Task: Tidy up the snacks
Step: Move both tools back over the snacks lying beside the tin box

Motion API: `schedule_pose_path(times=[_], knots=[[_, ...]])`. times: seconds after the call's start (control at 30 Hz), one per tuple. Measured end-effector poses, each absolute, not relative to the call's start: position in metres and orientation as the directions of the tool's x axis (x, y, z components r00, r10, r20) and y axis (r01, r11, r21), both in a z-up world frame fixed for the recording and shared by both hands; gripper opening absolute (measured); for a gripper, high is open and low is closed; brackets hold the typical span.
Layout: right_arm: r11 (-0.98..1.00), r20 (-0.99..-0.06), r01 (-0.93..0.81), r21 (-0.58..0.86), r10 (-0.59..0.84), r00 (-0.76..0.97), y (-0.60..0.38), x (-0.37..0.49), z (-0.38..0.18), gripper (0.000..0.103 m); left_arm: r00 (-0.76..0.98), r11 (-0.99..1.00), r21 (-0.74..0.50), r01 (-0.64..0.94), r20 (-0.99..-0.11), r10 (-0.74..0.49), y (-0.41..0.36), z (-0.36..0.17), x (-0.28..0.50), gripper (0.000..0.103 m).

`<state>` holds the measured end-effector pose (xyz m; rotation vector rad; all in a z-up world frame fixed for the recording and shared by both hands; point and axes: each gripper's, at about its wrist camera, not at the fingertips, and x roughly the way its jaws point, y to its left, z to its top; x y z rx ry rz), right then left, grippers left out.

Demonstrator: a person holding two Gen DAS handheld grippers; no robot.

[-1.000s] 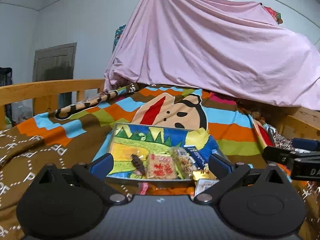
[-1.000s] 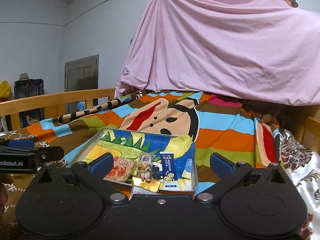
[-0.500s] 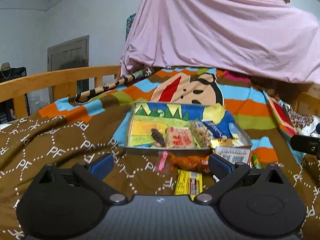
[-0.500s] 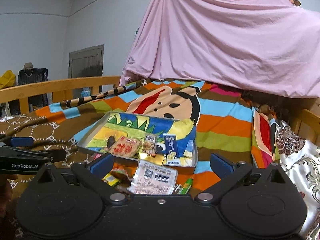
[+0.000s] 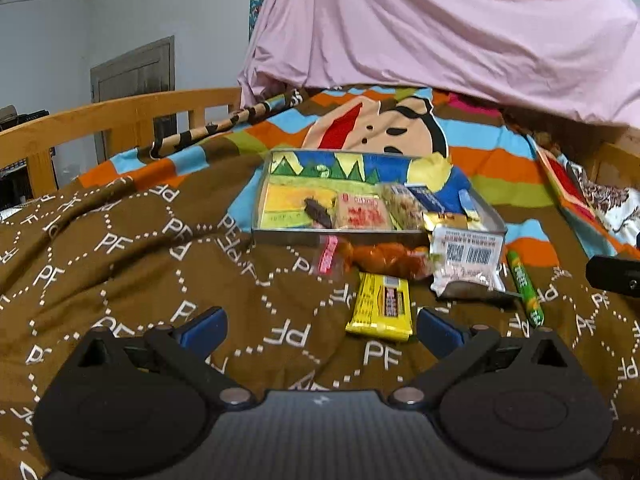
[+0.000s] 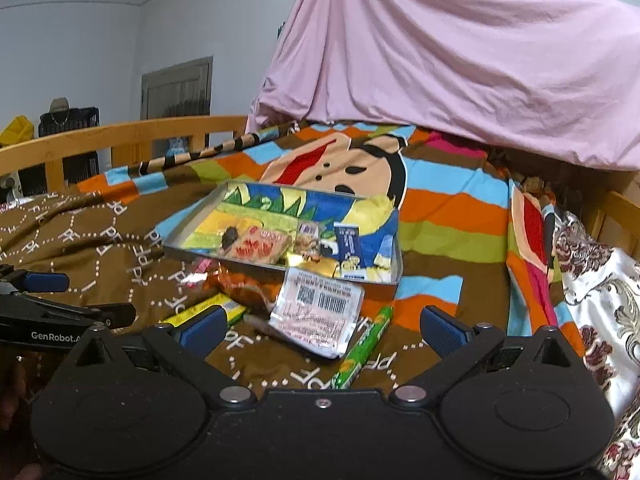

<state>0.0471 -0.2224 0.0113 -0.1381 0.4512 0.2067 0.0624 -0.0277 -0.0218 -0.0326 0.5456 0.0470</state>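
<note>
While several snacks already lie inside the shallow tray [image 5: 490,216] on the bed, others are seen scattered on the brown blanket [image 5: 120,248] just in front of it. A yellow packet [image 5: 382,307] lies nearest the left tongs [image 5: 320,326], with an orange bag [image 5: 384,258] between it and the tray's front wall. A silver pouch with barcodes [image 6: 318,306] leans against the tray's near corner, and a green stick [image 6: 362,350] lies just beside it on the right.

Both pairs of tongs are held wide apart and nothing is gripped. The right tongs [image 6: 320,328] are poised above the silver pouch and green stick, while the left tongs are aimed past the yellow packet.

The step in hand is judged to be the choice and approach of a loose snack, with the sorting only partly done. For the next move, one pair of tongs would need to be lowered over a single flat packet and closed on its edge. Care would be called for, since the packets overlap and the soft blanket may give way under pressure, so that a thin wrapper could be missed or a neighbour dragged along.
</note>
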Motion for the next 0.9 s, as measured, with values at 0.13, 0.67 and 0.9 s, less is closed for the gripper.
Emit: schedule_pose_path(times=[0.13, 0.67, 0.9], knots=[[0.971, -0.481, -0.224, -0.076, 0.161, 0.862, -0.222, 0.050, 0.005, 0.102, 0.845, 0.998, -0.014, -0.062, -0.534, 0.045, -0.028, -0.025, 0.062, 0.103], [0.975, -0.549, -0.218, -0.034, 0.165, 0.820, -0.225, 0.058, -0.012, 0.102, 0.816, 0.998, -0.025, -0.058, -0.578, 0.033, -0.025, -0.034, 0.066, 0.103], [0.978, -0.562, -0.210, -0.012, 0.167, 0.810, -0.231, 0.065, -0.016, 0.102, 0.807, 0.999, -0.039, 0.002, -0.590, -0.024, -0.030, -0.037, 0.071, 0.103]])
